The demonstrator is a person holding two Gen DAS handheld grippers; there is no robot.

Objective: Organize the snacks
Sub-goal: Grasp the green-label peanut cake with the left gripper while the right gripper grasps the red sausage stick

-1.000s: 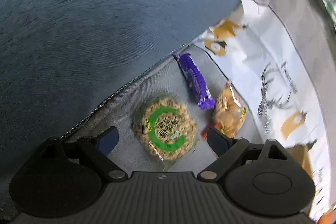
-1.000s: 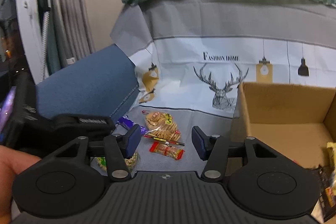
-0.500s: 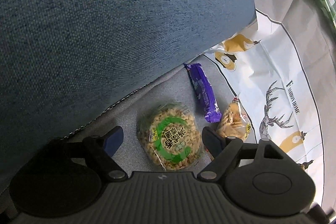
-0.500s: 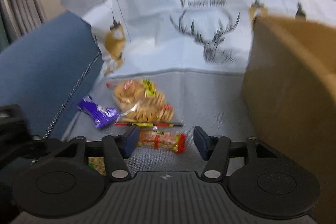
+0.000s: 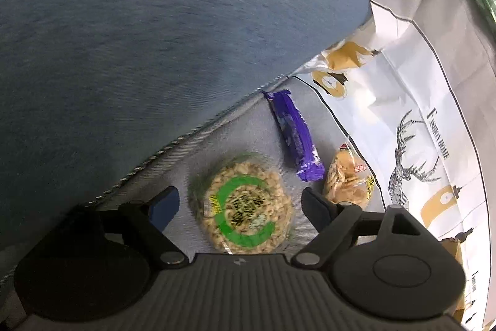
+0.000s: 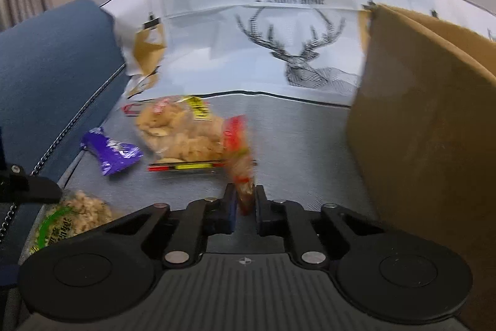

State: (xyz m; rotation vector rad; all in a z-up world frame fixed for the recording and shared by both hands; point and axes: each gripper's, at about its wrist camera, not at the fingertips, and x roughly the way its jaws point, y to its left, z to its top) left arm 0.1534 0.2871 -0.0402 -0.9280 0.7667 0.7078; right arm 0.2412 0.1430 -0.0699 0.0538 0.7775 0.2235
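the left gripper hangs with its jaws opening wide, not touching the round green-labelled peanut cake that lies between the fingers on the grey cover. just beyond it lie a purple bar and, ahead to the right, a bag of crackers. the right gripper is clamped narrow on a small red-ended snack pack, tilted up off the cover, with the cardboard box to its right.
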